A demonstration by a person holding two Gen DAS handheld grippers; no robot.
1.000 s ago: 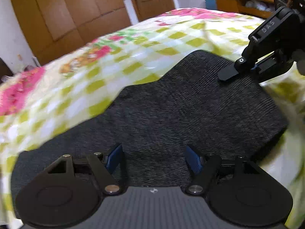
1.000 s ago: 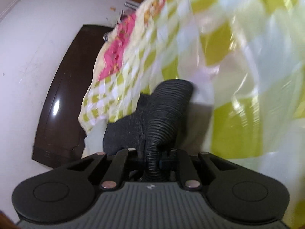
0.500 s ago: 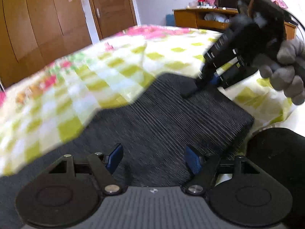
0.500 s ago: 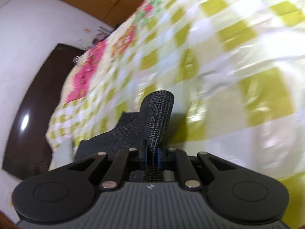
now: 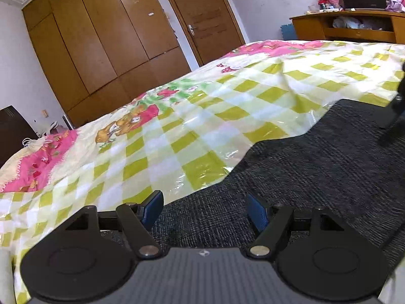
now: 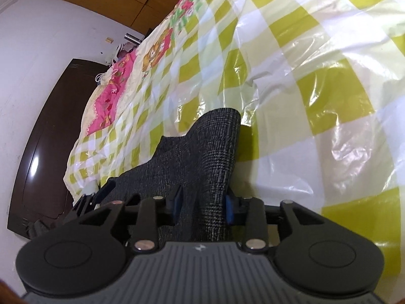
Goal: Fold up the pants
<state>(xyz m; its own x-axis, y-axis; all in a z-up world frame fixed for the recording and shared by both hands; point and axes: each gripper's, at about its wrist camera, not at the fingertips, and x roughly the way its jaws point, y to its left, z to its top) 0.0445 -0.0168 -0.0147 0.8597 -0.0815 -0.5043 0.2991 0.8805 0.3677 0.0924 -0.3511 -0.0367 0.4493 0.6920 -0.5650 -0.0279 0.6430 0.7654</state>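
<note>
Two blue-padded fingers of the left gripper [image 5: 203, 209] stand spread apart over the dark grey pants [image 5: 316, 172], gripping nothing; the pants lie flat on the checked bed cover [image 5: 177, 136], stretching away toward the right edge. Beyond, a wooden shelf unit [image 5: 354, 29] holds bundled clothes. From the right wrist, the right gripper [image 6: 202, 201] has its jaws partly parted around a raised fold of the pants [image 6: 210, 157], which points up and away along the bed cover [image 6: 316, 88]; whether it pinches the fold is unclear.
</note>
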